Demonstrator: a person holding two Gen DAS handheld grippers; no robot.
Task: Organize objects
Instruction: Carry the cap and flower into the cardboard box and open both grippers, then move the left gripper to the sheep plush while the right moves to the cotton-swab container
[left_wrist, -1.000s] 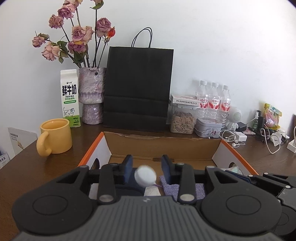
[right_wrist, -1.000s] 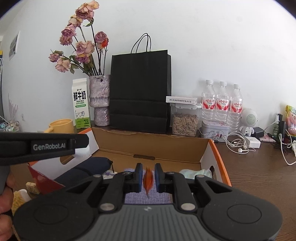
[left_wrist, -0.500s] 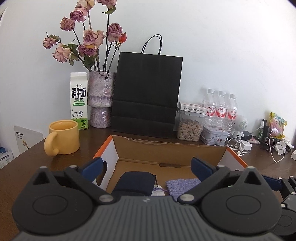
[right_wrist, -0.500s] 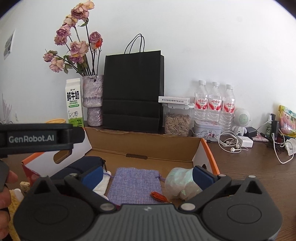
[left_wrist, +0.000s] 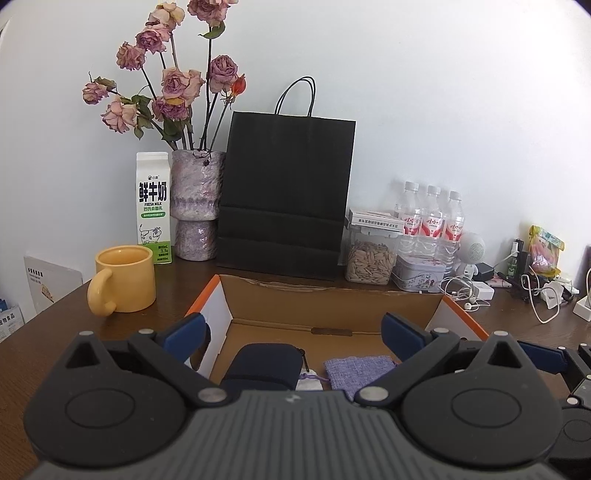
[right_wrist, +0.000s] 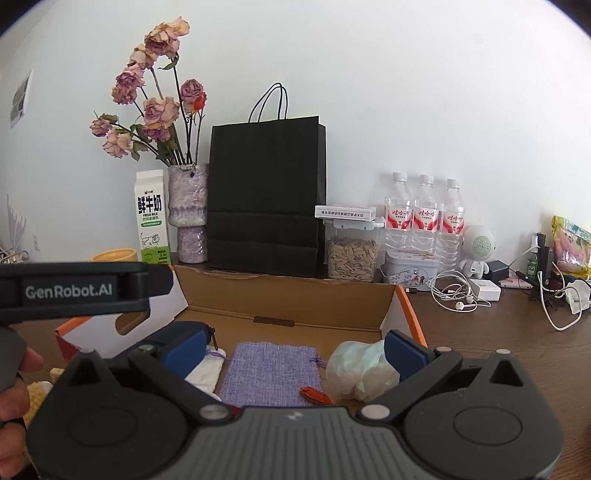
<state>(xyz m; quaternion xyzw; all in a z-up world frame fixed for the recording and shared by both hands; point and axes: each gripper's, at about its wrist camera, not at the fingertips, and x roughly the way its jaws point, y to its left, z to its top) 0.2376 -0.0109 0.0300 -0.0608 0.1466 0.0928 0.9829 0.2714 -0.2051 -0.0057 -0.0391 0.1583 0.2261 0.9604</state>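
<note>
An open cardboard box (left_wrist: 332, 306) with orange edges lies just ahead of both grippers. Inside it are a navy pouch (left_wrist: 266, 363), a small white item (left_wrist: 308, 384) and a purple woven pouch (left_wrist: 358, 369). My left gripper (left_wrist: 293, 334) is open above the box's near left part, with nothing between its blue pads. My right gripper (right_wrist: 295, 350) is open over the purple pouch (right_wrist: 273, 373). An orange tassel (right_wrist: 314, 394) lies loose at that pouch's near edge. A pale crumpled bag (right_wrist: 360, 373) sits by the right pad.
A yellow mug (left_wrist: 123, 278), a milk carton (left_wrist: 153, 214), a vase of dried roses (left_wrist: 195, 203) and a black paper bag (left_wrist: 284, 192) stand behind the box. A seed jar (left_wrist: 369, 258), water bottles (left_wrist: 430, 221), a tin (left_wrist: 417, 273) and cables (left_wrist: 465, 291) crowd the back right.
Both grippers have opened wide. The left one let go of a white round thing and the right one let go of the orange tassel, which now lies in the box.
</note>
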